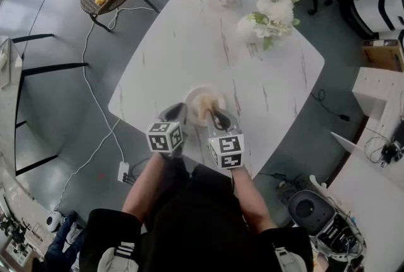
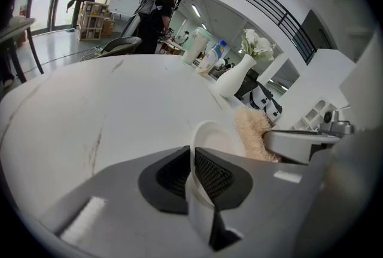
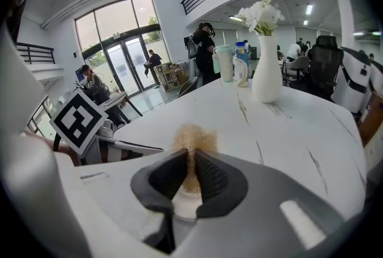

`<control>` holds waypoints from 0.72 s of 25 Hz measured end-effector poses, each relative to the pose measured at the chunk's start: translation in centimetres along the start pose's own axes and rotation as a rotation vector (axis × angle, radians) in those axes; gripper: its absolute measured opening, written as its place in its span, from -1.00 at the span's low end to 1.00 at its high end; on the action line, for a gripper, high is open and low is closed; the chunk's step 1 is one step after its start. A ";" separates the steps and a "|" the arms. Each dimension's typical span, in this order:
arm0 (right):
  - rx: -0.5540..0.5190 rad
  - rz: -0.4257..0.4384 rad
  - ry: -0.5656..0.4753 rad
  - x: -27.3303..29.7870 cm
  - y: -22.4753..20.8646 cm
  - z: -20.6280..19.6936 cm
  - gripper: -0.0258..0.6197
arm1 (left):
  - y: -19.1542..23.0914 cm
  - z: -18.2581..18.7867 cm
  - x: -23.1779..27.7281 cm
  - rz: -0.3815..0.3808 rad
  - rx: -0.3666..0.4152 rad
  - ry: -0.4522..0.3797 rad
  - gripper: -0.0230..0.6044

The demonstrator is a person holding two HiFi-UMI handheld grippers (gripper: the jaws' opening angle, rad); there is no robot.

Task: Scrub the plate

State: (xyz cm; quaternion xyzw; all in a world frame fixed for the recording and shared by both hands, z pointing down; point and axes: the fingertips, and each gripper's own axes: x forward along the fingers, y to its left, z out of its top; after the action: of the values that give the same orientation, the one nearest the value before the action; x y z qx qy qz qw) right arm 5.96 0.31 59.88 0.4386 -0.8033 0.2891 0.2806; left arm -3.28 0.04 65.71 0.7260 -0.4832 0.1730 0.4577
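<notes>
Left gripper view shows left tool [image 2: 191, 152] pinching plate [image 2: 218, 134]; right tool [image 3: 191, 155] pinches tan scrubber [image 3: 194, 137].

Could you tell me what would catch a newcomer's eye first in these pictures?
First, two grippers meet at a small white plate near the front edge of the white marble table. The left gripper is shut on the plate's rim, and the right gripper pinches a tan fuzzy scrubber over the plate. Next comes the white vase of white flowers at the table's far side.
</notes>
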 end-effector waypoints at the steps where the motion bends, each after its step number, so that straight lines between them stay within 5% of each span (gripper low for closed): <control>1: -0.002 0.008 0.001 0.1 0.4 0.0 -0.79 | 0.0 0.0 0.0 -0.001 0.000 0.000 -0.82; 18: -0.023 0.071 0.078 1.8 3.7 -3.6 -0.79 | 0.0 0.0 0.1 0.003 -0.002 -0.003 -0.82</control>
State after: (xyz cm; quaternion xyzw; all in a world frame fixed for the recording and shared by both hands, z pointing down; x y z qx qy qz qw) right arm 2.64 3.61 62.77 0.3950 -0.8099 0.3067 0.3064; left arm -3.29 0.04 65.79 0.7251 -0.4851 0.1723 0.4574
